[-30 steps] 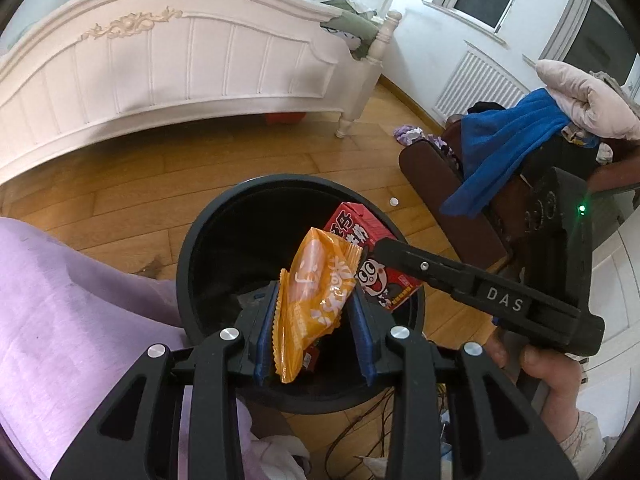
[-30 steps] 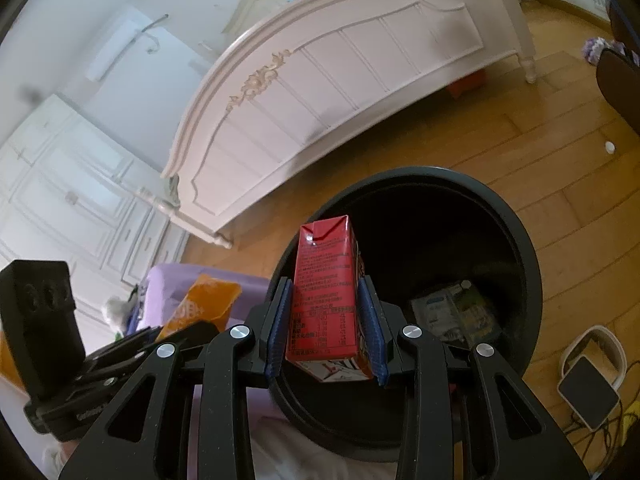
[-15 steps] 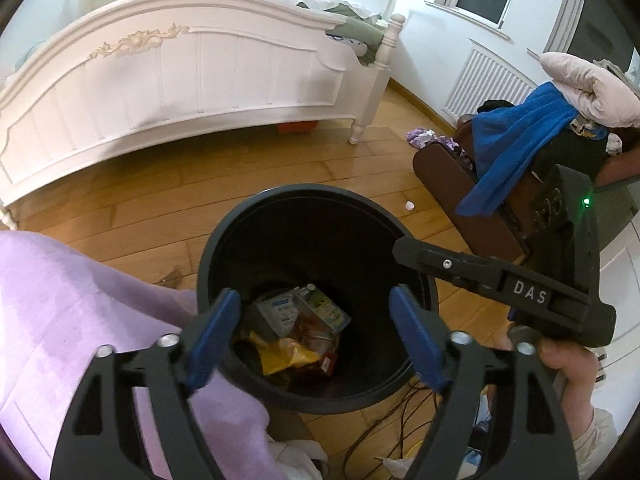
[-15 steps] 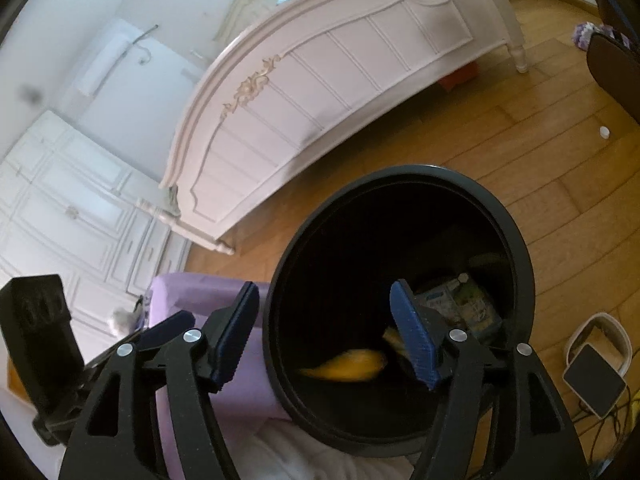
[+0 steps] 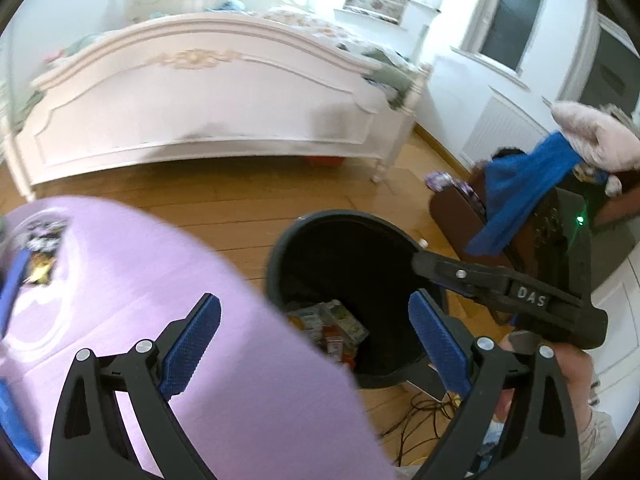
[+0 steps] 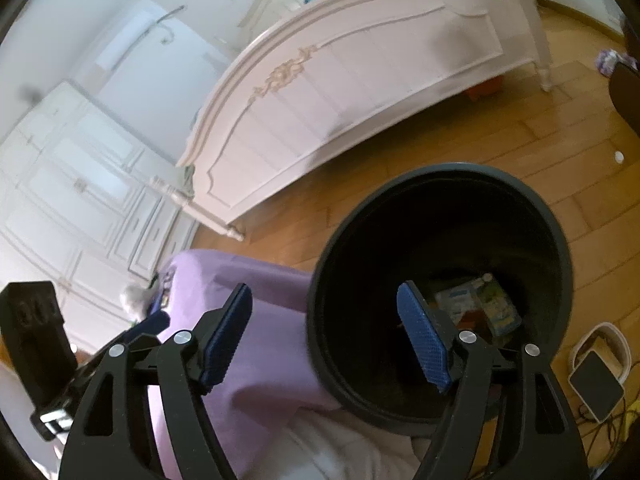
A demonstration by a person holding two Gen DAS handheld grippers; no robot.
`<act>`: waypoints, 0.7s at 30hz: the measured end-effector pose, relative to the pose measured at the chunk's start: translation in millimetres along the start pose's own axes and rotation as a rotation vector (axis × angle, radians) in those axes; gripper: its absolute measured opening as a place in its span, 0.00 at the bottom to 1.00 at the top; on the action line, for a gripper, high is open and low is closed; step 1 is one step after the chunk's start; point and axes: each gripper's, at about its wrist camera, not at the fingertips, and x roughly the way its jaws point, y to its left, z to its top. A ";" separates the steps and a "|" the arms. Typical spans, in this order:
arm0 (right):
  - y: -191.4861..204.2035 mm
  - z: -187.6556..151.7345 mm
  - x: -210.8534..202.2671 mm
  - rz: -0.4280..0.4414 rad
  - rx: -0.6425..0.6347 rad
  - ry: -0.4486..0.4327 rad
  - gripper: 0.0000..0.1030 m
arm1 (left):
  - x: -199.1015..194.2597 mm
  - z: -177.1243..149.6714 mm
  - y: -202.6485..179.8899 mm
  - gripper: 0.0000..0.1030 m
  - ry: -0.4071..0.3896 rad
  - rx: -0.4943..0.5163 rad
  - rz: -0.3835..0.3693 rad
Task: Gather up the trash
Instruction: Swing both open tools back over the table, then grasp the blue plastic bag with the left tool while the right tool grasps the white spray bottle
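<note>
Black bin (image 6: 556, 248) ahead of our right gripper (image 6: 328, 340) holds light cartons (image 6: 476, 304); both it and our left gripper (image 5: 316, 344) gape wide, empty; we'd pinch their stiff flat sides.

Home bedroom. White bed (image 5: 208, 92) with carved gold-trim footboard and rumpled bedding, white panelled wardrobe doors (image 6: 68, 184) along the wall, wood plank floor (image 5: 224, 192). Window (image 5: 508, 20) above a white radiator (image 5: 500, 128). Blue cloth (image 5: 520, 188) and pink clothing (image 5: 592, 136) heaped on a dark brown chair (image 5: 452, 212). Black waste bin (image 6: 440, 292) on the floor beside purple fabric (image 5: 140, 280).
</note>
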 end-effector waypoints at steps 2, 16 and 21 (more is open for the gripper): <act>14.3 -1.3 4.4 0.008 -0.026 0.012 0.73 | -15.7 -5.7 21.5 0.91 -0.023 -0.042 0.041; 156.7 -33.4 57.7 0.104 -0.281 0.140 0.73 | -118.8 -76.9 133.5 0.91 -0.113 -0.220 0.476; 212.6 -51.4 79.9 0.145 -0.397 0.196 0.73 | -116.8 -91.4 160.1 0.91 -0.053 -0.266 0.476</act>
